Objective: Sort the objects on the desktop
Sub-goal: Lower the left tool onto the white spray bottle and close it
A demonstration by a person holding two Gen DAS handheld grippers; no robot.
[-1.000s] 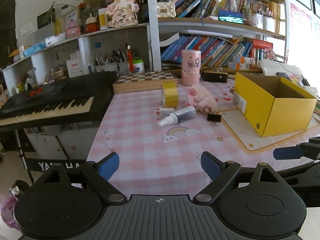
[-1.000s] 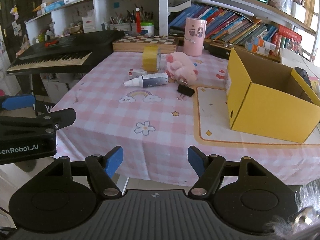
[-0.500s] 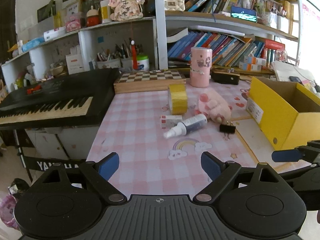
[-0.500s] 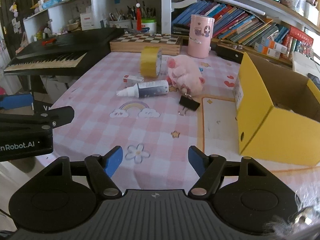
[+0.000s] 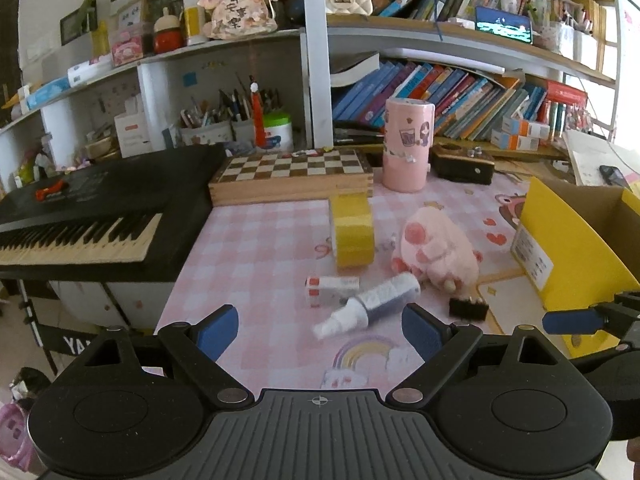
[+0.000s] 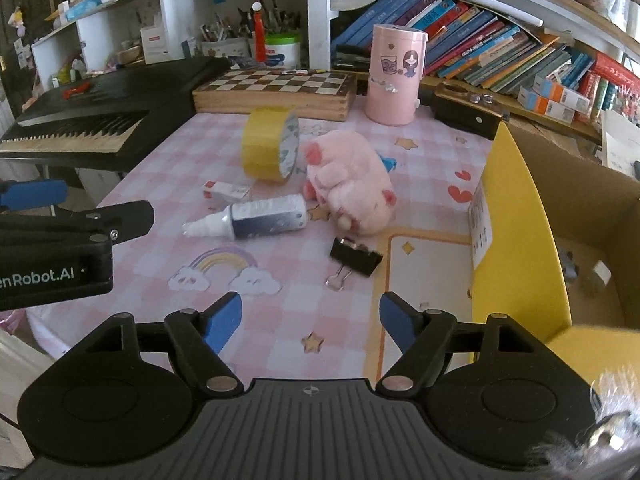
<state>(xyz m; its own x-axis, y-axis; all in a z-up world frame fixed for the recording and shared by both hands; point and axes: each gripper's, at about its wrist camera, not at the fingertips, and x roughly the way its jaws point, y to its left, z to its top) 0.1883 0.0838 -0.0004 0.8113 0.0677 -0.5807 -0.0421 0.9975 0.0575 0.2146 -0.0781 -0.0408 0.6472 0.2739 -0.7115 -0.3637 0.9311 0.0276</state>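
The left gripper [image 5: 320,328] hangs over the near edge of the pink checked tablecloth [image 5: 260,240] with its blue pads spread wide and nothing between them. The right gripper [image 6: 310,320] is opening its jaws, also empty, above the cloth's star and cloud prints.

Taking the yellow cardboard box [image 6: 516,240] as the landmark: it stands open-topped at the right of the table, with a few small items lying on its floor, too small to identify. Just left of the box, a black binder clip [image 6: 355,261] lies on the cloth at the corner of an orange-bordered mat [image 6: 428,272]. Farther left of the box, a pink plush toy [image 6: 352,184] lies on its side. A spray bottle [image 6: 256,222] with a white nozzle lies flat beside the plush, on the side away from the box, its base close to the toy. Beyond the bottle, still farther from the box, sit a small white and red carton [image 6: 224,191] and a roll of yellow tape [image 6: 272,149] standing on edge. Behind them all, away from the box's left wall, are a wooden chessboard case [image 6: 276,90], a pink cylindrical canister [image 6: 394,76] and a black keyboard [image 6: 92,120] off the table's left side
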